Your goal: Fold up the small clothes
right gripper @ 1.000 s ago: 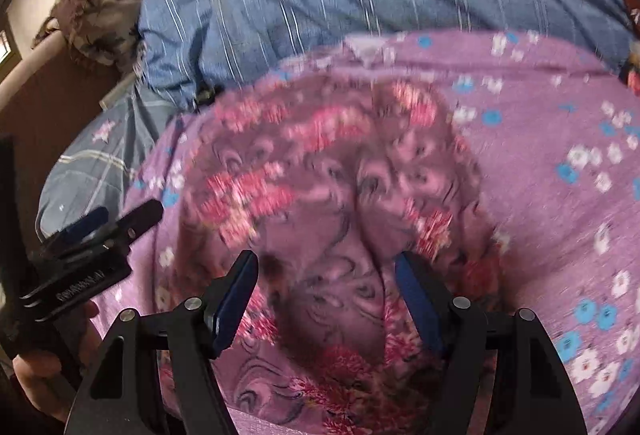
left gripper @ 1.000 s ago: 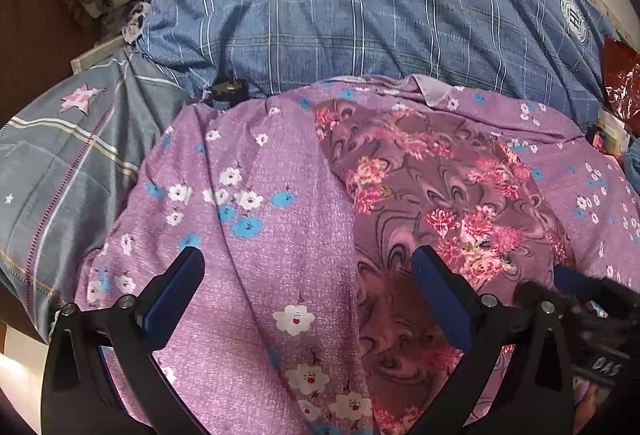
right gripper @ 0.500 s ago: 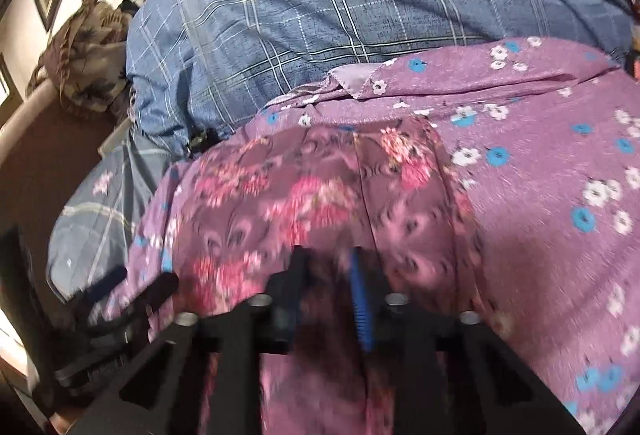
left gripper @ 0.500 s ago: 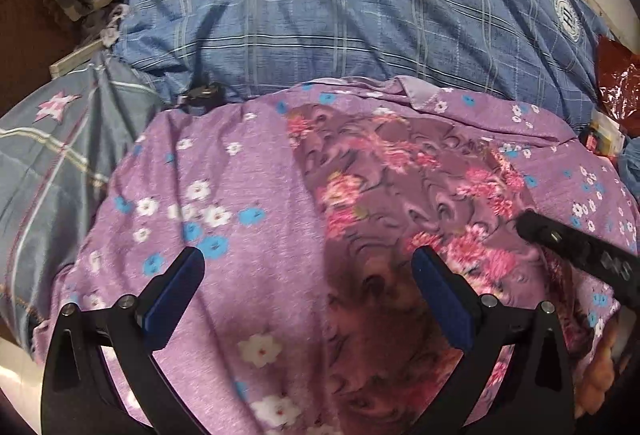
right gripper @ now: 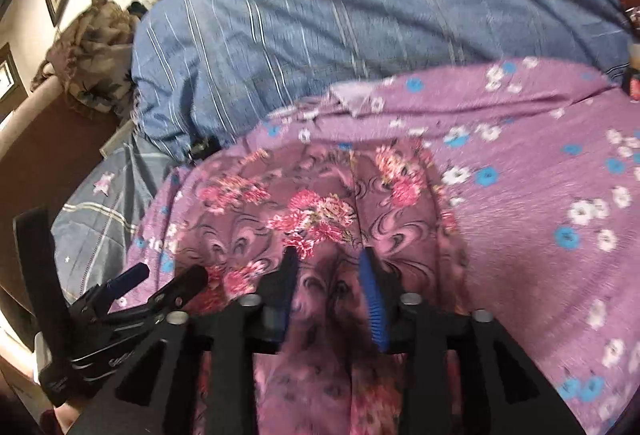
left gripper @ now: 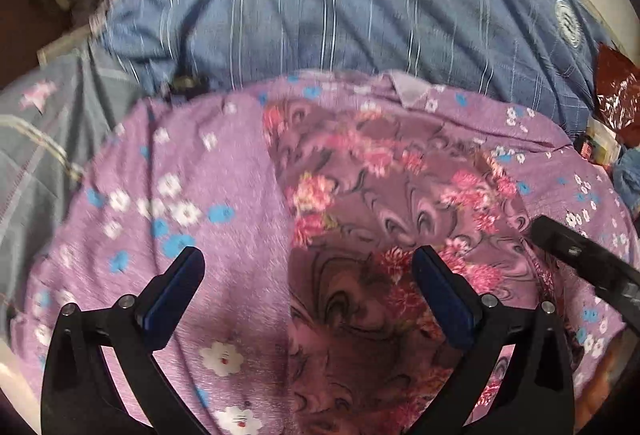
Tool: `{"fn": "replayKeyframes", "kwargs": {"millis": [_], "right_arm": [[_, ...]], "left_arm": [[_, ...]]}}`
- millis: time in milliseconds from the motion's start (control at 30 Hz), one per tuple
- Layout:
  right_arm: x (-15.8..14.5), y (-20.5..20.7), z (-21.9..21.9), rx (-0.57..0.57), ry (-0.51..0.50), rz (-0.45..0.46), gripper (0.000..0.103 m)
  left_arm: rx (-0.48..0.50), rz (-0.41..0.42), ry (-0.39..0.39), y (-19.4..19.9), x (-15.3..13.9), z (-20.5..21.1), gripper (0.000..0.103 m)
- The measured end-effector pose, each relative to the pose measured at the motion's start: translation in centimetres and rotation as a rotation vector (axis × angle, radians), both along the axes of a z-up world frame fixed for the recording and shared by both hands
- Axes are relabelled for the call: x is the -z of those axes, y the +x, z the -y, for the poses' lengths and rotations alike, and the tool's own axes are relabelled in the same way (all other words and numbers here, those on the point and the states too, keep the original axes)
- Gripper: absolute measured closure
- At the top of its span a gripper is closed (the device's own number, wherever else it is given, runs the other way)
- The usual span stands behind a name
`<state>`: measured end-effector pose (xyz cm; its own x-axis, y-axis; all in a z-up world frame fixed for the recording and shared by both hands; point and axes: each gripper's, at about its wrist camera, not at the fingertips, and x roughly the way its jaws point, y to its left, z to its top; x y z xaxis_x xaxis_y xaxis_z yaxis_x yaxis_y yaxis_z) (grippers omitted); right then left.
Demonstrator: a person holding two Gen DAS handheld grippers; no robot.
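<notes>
A small mauve garment with pink flowers lies on a lilac sheet with white and blue flowers. My left gripper is open and empty, hovering over the garment's near left edge. In the right wrist view the garment lies straight ahead. My right gripper has its jaws narrowed on a raised fold of the garment's near edge. The right gripper's tip shows at the right of the left wrist view. The left gripper shows at the lower left of the right wrist view.
A blue checked duvet is bunched behind the lilac sheet. A grey star-print cloth lies at left. A camouflage garment sits on brown furniture at far left. Red packaging lies at right.
My right gripper closed from wide open onto the garment's near edge and drew back a little. My left gripper stayed open and shifted slightly over the sheet.
</notes>
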<state>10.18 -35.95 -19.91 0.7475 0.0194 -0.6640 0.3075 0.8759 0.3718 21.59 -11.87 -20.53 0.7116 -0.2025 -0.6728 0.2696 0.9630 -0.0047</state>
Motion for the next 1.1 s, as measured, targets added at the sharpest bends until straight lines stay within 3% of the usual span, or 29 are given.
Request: {"fn": "replayKeyframes", "kwargs": {"millis": [67, 400, 700, 1100], "right_arm": [[-1.1, -1.6, -0.2, 0.015, -0.013, 0.034, 0.049], [-3.1, -5.3, -2.2, 0.052, -0.109, 0.018, 0.049], [-1.0, -3.6, -2.9, 0.048, -0.094, -0.023, 0.049], [-0.6, -1.4, -5.8, -0.02, -0.115, 0.008, 0.049]], "left_arm": [[-0.001, 0.053, 0.018, -0.7, -0.8, -0.1, 0.0], [-0.008, 0.126, 0.036, -2.3, -2.7, -2.2, 0.0], [-0.038, 0.145, 0.029, -2.7, -3.3, -4.6, 0.0], [-0.095, 0.12, 0.025, -2.1, -3.1, -6.8, 0.0]]}}
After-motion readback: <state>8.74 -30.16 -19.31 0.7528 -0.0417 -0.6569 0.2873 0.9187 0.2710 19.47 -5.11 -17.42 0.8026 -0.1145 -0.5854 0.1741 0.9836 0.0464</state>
